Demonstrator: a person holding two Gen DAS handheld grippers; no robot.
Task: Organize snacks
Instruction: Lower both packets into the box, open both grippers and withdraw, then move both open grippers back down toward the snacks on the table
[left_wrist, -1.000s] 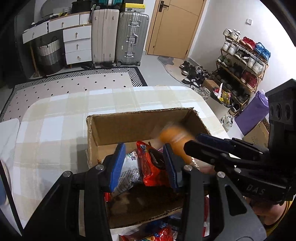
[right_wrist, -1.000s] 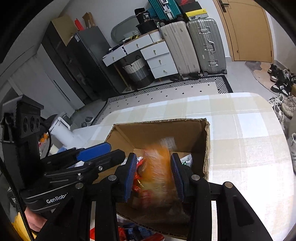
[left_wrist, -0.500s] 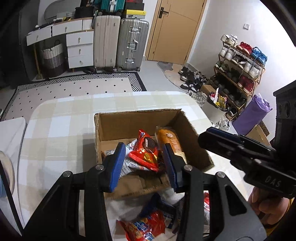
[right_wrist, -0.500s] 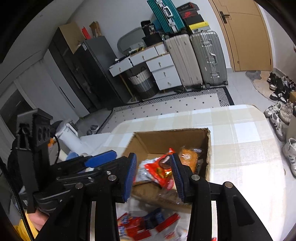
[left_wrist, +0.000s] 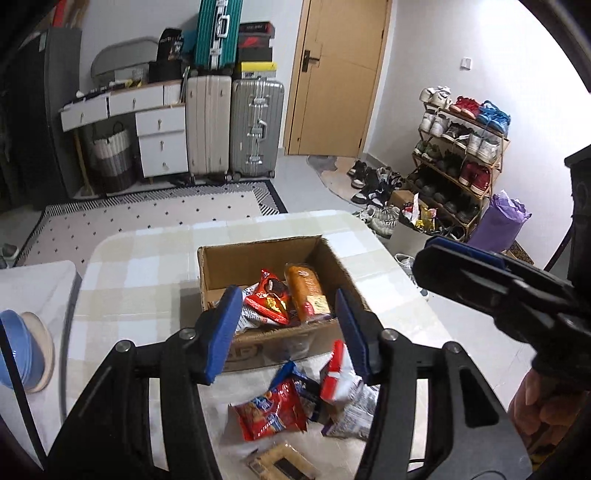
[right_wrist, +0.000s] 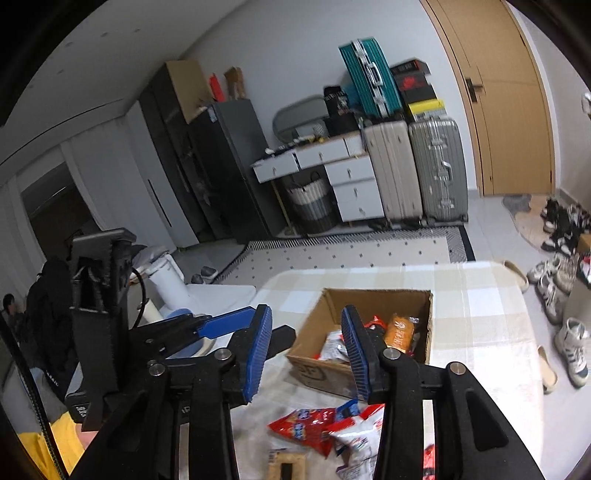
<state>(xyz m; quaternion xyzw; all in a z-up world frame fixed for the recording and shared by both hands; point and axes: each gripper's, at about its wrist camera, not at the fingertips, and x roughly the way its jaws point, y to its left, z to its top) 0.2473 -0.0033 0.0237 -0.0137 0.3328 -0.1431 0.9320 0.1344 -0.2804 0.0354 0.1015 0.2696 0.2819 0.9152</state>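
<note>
An open cardboard box (left_wrist: 236, 258) (right_wrist: 373, 297) stands on the checked table (left_wrist: 140, 266). It holds an orange bread packet (left_wrist: 306, 291) (right_wrist: 399, 332), a red snack bag (left_wrist: 269, 299) and other packets. Loose snacks lie in front of it: a red bag (left_wrist: 269, 413) (right_wrist: 306, 428), a red-and-white bag (left_wrist: 340, 373) and a brown packet (left_wrist: 284, 461) (right_wrist: 286, 463). My left gripper (left_wrist: 288, 332) is open and empty, held above the loose snacks. My right gripper (right_wrist: 306, 350) is open and empty, raised in front of the box; it also shows in the left wrist view (left_wrist: 480, 280).
Blue and beige bowls (left_wrist: 26, 350) sit at the table's left. Beyond the table are a patterned rug (left_wrist: 147, 218), suitcases (left_wrist: 255, 129), drawers (left_wrist: 159, 144), a door (left_wrist: 340, 74) and a shoe rack (left_wrist: 461, 162) on the right.
The orange bread packet left my right gripper and now lies in the box. Both grippers have pulled back and up from the box and stand wider open.
</note>
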